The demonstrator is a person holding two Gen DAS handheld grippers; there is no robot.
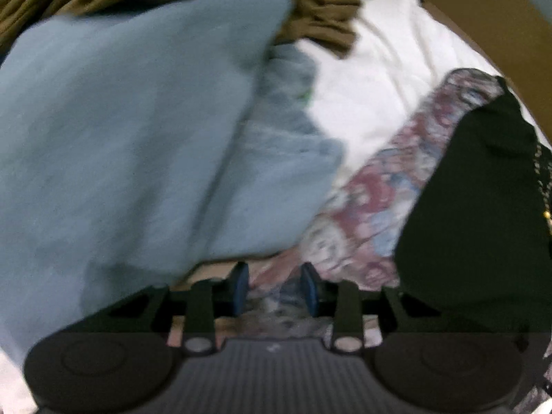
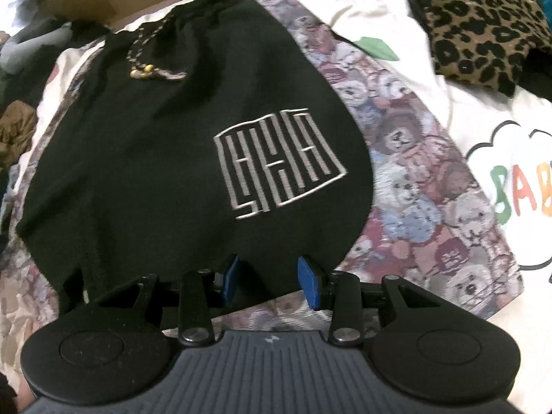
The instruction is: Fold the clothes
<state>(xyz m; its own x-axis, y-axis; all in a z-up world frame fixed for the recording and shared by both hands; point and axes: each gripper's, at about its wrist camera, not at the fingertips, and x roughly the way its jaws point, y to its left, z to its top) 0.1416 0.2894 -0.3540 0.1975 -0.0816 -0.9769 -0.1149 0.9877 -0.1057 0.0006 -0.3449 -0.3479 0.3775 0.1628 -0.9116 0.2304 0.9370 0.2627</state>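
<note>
Right wrist view: right gripper (image 2: pixel 272 281) grips the black garment's (image 2: pixel 155 158) lower hem; left gripper (image 1: pixel 275 288) empty, part-open.

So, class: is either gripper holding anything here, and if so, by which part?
The right gripper has the bottom edge of the black garment between its fingers; whether they pinch it cannot be told. The left gripper holds nothing.
</note>
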